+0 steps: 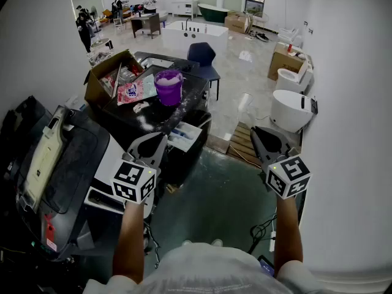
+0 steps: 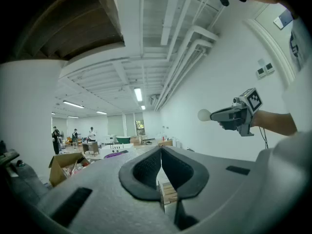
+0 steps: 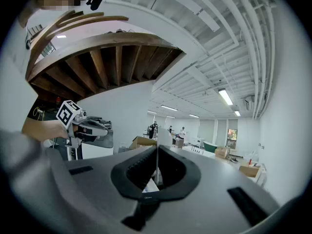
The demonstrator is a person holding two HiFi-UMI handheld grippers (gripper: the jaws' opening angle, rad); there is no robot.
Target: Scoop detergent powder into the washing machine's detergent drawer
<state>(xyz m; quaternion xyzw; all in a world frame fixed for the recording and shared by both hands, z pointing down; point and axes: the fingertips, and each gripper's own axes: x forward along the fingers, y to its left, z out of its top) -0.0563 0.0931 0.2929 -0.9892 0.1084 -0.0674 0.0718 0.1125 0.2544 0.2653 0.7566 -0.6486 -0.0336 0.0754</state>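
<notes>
Purple tub of white detergent powder standing on the dark washing machine, well ahead of both grippers. What looks like the pulled-out detergent drawer just below it at the front edge. Best done by reaching forward to the tub first, then carrying powder level across to the drawer. Left gripper and right gripper held up, each pressed together, pinching nothing.

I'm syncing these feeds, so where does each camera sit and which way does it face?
Head view: on the head, steeply down at the purple bucket; both forearms, left gripper, right gripper show.
Left gripper view: along its shut fingers across the room; right gripper shows.
Right gripper view: likewise; left gripper shows.
Shared: the cardboard box appears in all three.
</notes>
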